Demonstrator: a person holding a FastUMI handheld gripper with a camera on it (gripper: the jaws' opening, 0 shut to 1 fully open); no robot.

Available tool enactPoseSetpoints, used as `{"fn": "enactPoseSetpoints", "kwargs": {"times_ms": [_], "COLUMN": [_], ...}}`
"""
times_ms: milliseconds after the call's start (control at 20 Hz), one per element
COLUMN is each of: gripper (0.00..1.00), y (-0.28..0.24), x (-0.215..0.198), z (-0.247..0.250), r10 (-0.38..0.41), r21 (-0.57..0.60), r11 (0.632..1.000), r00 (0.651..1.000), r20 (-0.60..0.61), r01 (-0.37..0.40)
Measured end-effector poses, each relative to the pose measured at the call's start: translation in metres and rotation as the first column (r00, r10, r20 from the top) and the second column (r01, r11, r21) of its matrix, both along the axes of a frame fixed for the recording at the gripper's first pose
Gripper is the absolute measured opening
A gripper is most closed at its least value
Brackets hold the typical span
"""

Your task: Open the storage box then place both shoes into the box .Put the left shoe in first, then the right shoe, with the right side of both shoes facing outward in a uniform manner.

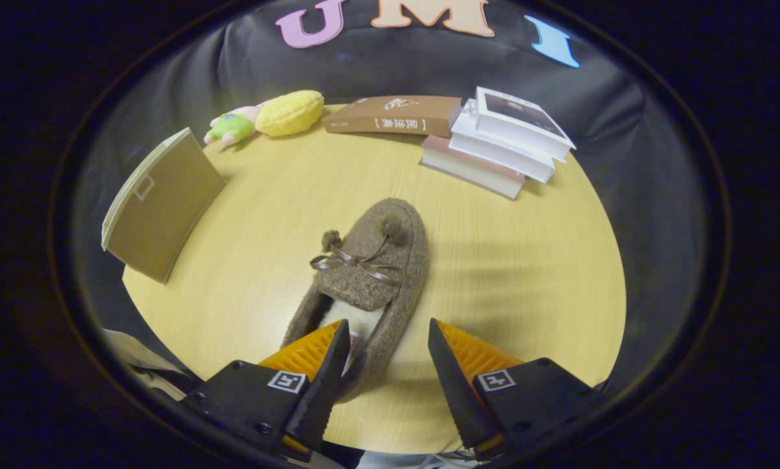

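- Slipper: brown fleece, bow and pompoms, flat on worktop, heel between the jaws
- Gripper: jaws apart, holding nothing
- Storage box: beyond, left

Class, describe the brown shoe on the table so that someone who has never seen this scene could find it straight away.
On the round wooden table, look at its middle, nearer than the stacked books. The shoe lies there, its heel between the open claw fingers. It alone is fuzzy, with a ribbon bow and two pompoms.
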State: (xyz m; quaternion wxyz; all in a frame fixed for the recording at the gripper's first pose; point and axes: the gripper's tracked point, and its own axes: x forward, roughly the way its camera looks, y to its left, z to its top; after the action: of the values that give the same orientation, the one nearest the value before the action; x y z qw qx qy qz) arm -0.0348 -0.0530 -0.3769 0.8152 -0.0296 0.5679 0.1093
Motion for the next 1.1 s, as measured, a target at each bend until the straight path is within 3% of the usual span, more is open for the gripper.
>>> {"fn": "enactPoseSetpoints", "kwargs": {"times_ms": [150,450,650,1100], "gripper": [0.81,0.43,0.06,0.06], "y": [0.001,0.013,0.004,0.039], "x": [-0.003,-0.011,-0.008,-0.005], "z": [-0.010,-0.022,-0.020,0.011], "r10": [-0.032,-0.073,-0.154,-0.276], "r21": [0.019,0.028,0.016,0.148], "r11": [0.999,0.997,0.987,0.939], "r00": [0.998,0.984,0.973,0.938], "r20": [-0.055,-0.161,-0.173,-0.209], "r01": [0.033,0.078,0.159,0.310]}}
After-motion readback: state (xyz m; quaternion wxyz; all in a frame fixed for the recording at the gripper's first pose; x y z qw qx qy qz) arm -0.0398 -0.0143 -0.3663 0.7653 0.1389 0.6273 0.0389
